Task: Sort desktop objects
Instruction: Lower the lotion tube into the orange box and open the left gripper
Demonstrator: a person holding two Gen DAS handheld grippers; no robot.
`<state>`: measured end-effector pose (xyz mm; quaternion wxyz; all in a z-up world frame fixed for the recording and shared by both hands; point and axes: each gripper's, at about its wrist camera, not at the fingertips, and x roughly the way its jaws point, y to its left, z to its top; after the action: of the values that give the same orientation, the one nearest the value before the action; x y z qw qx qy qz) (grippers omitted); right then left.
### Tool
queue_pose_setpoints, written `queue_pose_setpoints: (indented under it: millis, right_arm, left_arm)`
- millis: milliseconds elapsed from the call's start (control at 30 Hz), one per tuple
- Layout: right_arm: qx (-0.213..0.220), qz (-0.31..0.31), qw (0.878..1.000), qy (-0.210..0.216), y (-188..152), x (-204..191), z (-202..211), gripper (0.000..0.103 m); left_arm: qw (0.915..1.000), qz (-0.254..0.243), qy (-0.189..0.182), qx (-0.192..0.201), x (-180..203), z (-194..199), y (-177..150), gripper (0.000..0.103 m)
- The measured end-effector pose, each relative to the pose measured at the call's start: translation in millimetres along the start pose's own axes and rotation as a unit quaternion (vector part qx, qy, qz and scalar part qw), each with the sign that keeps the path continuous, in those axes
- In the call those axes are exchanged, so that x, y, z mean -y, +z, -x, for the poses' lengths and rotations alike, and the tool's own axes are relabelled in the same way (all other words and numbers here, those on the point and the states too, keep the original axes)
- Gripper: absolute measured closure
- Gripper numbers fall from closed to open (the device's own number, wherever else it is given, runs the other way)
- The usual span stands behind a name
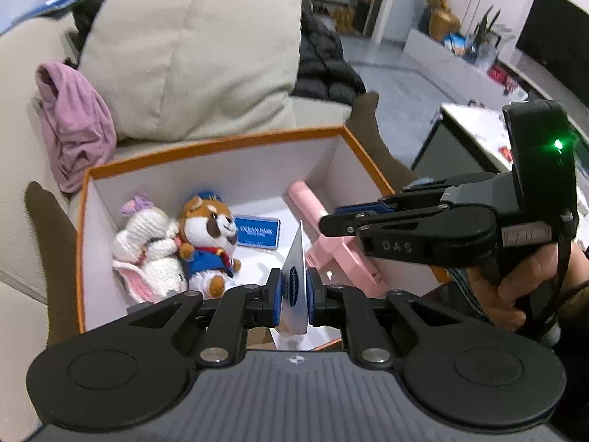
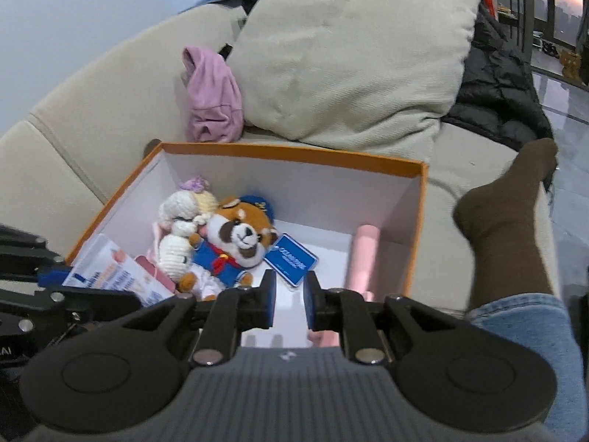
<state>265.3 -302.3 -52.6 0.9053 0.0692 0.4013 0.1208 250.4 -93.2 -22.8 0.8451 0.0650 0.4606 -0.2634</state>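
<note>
Left gripper: jaws clamped on a flat white Vaseline tube, held upright over the near edge of the orange-rimmed white cardboard box. Right gripper: jaws apart, nothing between them, poised above the same box's near side. Inside the box: white crocheted bunny doll with lilac bow on the left, touching a red-panda plush in blue sailor outfit, its blue tag just beside; a pink plastic stick-shaped item along the right wall. Box resting on a beige sofa, near a pink cloth.
</note>
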Motion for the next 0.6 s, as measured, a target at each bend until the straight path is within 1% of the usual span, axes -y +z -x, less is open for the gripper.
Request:
queue_pose_setpoints:
  millis: [133,200,300,367,467,533,600]
  right_arm:
    - [0.012,0.013,1.000,-0.013,-5.3,-0.3,-2.7,0.085]
    - [0.018,0.018,0.999,-0.021,-8.2,1.4,-2.3,0.083]
    - [0.018,0.012,1.000,-0.018,-11.2,5.7,-3.9,0.076]
    - [0.023,0.016,0.999,-0.019,-12.7,6.8,-3.5,0.077]
    - [0.025,0.021,0.999,-0.018,-14.7,5.7,-2.9,0.076]
    - [0.025,0.024,0.999,-0.017,-16.3,5.0,-2.1,0.074]
    - [0.027,0.025,0.999,-0.019,-17.8,3.8,0.3,0.070]
  left_arm:
    - [0.9992,0.008,0.009,-0.039,3.8,-21.6,1.4,0.089]
    - [0.9981,0.017,0.013,-0.058,4.4,-31.6,0.1,0.089]
    - [0.9961,0.023,0.023,-0.082,5.4,-44.0,-2.1,0.089]
    - [0.9948,0.026,0.024,-0.095,5.2,-49.2,-3.9,0.089]
    - [0.9934,0.025,0.031,-0.107,6.1,-54.6,-7.7,0.088]
    - [0.9939,0.027,0.030,-0.103,5.9,-53.9,-9.2,0.088]
    - [0.9941,0.038,0.025,-0.099,3.2,-50.0,-10.0,0.088]
